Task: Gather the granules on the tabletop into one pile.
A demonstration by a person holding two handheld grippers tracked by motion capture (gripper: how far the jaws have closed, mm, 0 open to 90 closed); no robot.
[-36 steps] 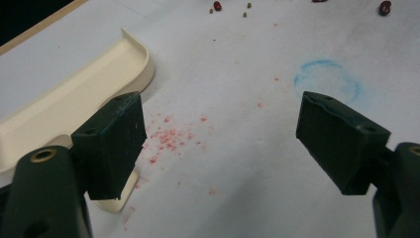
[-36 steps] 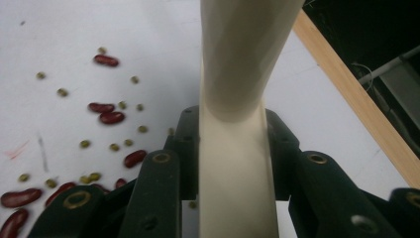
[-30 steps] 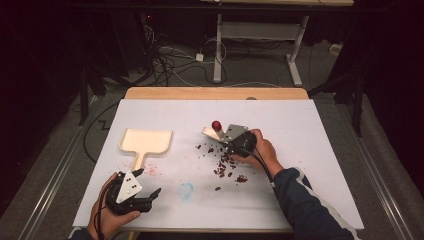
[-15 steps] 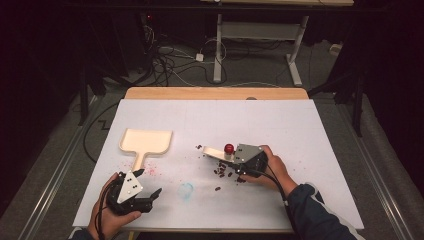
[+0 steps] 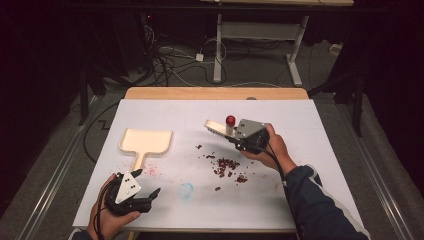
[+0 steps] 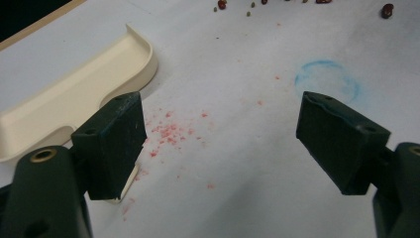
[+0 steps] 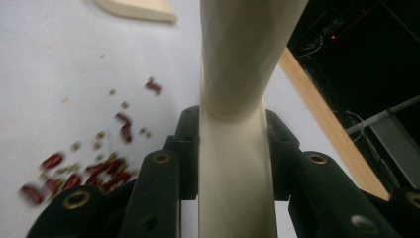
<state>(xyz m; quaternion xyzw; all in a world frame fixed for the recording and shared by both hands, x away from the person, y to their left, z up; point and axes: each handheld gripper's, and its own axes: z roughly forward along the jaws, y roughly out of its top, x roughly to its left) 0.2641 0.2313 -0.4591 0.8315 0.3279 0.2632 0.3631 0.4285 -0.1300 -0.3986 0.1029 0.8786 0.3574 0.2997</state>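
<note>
- The right gripper (image 5: 231,137) is clenched on a cream brush (image 7: 236,99), lifted above the scattered beans (image 5: 227,166); the brush's head is cut off in the right gripper view.
- The left gripper (image 5: 145,186) stands released, well left of the beans, just near the dustpan (image 5: 146,142).
- White table sheet (image 5: 300,150), stained pink and blue; dark room behind, with cables (image 5: 175,57).

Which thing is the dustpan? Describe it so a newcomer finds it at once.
Start at the white sheet covering the table and look at its left half. There, beyond the left tongs, lies the dustpan: a flat cream tray with a raised rim and a short handle pointing toward the person. Its colour separates it from the dark red beans scattered mid-sheet.
</note>
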